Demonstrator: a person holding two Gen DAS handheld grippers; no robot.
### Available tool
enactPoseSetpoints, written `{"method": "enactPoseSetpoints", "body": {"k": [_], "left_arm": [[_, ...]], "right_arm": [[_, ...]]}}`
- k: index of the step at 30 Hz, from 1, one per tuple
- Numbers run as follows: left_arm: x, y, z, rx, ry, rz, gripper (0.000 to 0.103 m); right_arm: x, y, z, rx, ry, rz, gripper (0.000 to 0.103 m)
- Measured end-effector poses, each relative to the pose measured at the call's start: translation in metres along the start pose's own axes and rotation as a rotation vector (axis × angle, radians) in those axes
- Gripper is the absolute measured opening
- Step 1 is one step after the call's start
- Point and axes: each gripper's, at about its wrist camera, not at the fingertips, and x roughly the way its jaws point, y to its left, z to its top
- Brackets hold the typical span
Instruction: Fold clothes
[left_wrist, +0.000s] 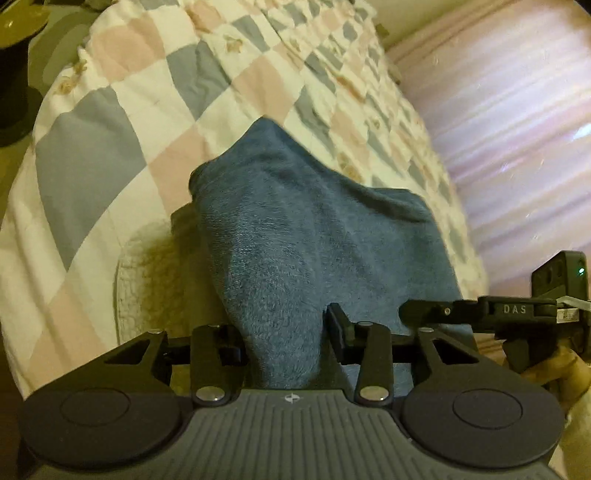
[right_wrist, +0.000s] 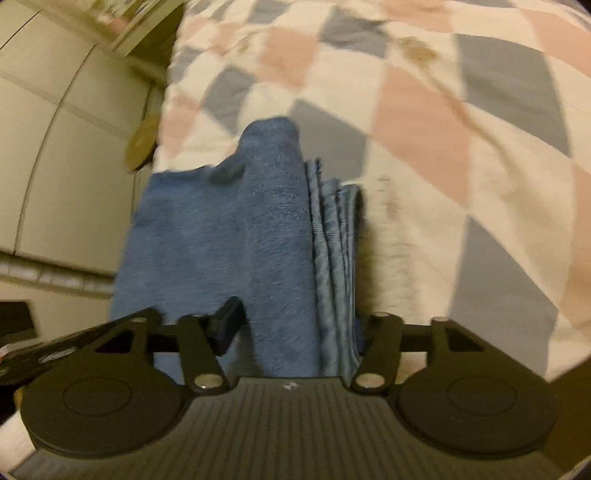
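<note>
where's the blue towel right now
The blue terry towel lies on the pink, grey and white checked quilt near the bed's edge, running up between both claws' fingers in each wrist view, with the floor beside it.

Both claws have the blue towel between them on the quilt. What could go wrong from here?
1. The blue towel bunches thickly inside the left claw; pulling away may drag it and undo the fold.
2. The stacked edges beside the right claw look loose and uneven; they may splay.
3. The towel sits near the edge of the checked quilt, with floor just beyond; a tug could pull it off.
</note>
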Motion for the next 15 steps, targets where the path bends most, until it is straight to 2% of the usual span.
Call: {"method": "enactPoseSetpoints", "body": {"k": [4,7,9,10,12,13,15], "left_arm": [[-0.017,-0.008,0.007,0.115,-0.013,0.025,0.044],[-0.034,-0.011,0.007,0.186,0.012,0.06,0.044],[-0.055,-0.021,0.003,0.254,-0.004,0.084,0.034],[-0.066,-0.028,0.001,0.287,-0.02,0.083,0.027],[-0.087,-0.044,-0.005,0.358,-0.049,0.068,0.025],[-0.091,-0.052,-0.01,0.402,-0.052,0.044,0.026],[-0.086,-0.066,-0.022,0.495,-0.039,0.015,0.027]], "right_arm": [[-0.026,-0.003,-0.01,0.033,-0.132,-0.069,0.067],[-0.048,0.0,-0.02,0.041,-0.215,-0.141,0.066],[-0.067,0.014,-0.035,0.006,-0.306,-0.196,0.054],[-0.077,0.026,-0.046,-0.034,-0.358,-0.209,0.044],[-0.095,0.05,-0.07,-0.122,-0.452,-0.225,0.041],[-0.099,0.06,-0.084,-0.176,-0.466,-0.214,0.04],[-0.091,0.07,-0.104,-0.269,-0.439,-0.214,0.035]]}}
